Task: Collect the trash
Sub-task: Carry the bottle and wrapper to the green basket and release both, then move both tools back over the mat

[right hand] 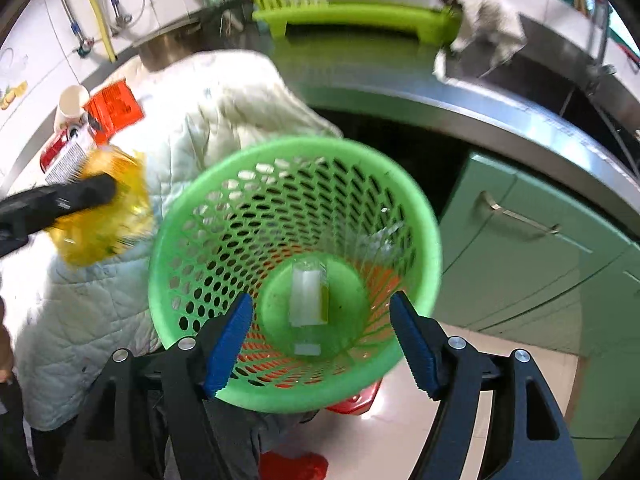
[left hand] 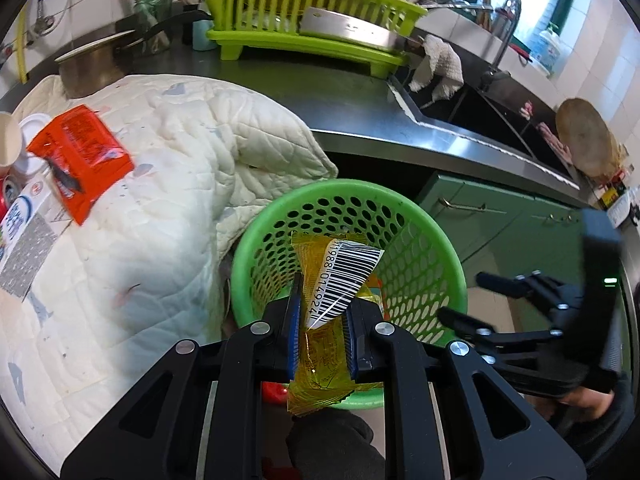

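The left gripper [left hand: 322, 336] hides the middle of the yellow wrapper [left hand: 336, 280], which covers the floor of the green basket [left hand: 436, 240], while beside that basket in the right wrist view the wrapper [right hand: 104, 216] is motion-blurred and the red object [right hand: 352, 400] beneath the basket stays mostly hidden.

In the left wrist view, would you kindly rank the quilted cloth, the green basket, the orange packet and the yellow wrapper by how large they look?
1. quilted cloth
2. green basket
3 and 4. orange packet and yellow wrapper, unranked: they look alike, and the wrapper, clamped in the left gripper, is much nearer the camera.
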`<state>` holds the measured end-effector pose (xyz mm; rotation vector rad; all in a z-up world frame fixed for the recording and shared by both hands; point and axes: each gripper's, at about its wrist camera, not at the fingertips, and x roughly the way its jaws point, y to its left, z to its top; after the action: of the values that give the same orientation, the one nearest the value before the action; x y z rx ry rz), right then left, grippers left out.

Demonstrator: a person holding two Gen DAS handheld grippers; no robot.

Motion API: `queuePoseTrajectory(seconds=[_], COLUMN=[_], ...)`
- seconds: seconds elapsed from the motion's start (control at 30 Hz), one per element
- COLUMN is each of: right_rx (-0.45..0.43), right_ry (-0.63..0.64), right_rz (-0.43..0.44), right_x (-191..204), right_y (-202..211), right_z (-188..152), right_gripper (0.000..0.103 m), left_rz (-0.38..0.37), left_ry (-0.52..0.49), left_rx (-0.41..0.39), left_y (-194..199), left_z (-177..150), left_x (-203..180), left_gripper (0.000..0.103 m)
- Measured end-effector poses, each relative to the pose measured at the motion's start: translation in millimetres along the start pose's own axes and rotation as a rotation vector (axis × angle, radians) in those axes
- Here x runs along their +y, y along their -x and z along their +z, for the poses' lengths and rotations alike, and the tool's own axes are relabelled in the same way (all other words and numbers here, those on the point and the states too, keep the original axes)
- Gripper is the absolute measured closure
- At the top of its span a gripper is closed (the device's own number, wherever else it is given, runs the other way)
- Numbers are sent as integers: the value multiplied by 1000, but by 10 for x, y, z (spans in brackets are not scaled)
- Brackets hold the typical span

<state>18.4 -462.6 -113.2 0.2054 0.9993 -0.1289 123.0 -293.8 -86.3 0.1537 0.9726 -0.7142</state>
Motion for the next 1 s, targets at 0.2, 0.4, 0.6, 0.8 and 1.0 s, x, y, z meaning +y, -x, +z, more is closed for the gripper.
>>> queuePoseTrajectory(seconds=[0.2, 0.4, 0.6, 0.8, 1.0], right_rx=[-71, -125, -135, -153, -170], right_ry=[0, 9, 9, 23, 55], right_rz=[-20, -29, -21, -11, 13], right_x=[-22, -8, -6, 106, 311], right_y=[243, 401, 473, 537, 574], right_z=[-37, -75, -98, -45, 65], right_gripper=[34, 30, 30, 30, 30], left_rz=[1, 12, 15, 47, 110], left_ry=[-39, -64, -55, -43, -9], left_rx=[31, 33, 22, -19, -79], left_y=[-199, -288, -233, 8, 370], left_z=[-17, -32, -39, -41, -75], left_x=[-180, -290, -291, -177, 71], left_gripper=[81, 62, 53, 53, 50])
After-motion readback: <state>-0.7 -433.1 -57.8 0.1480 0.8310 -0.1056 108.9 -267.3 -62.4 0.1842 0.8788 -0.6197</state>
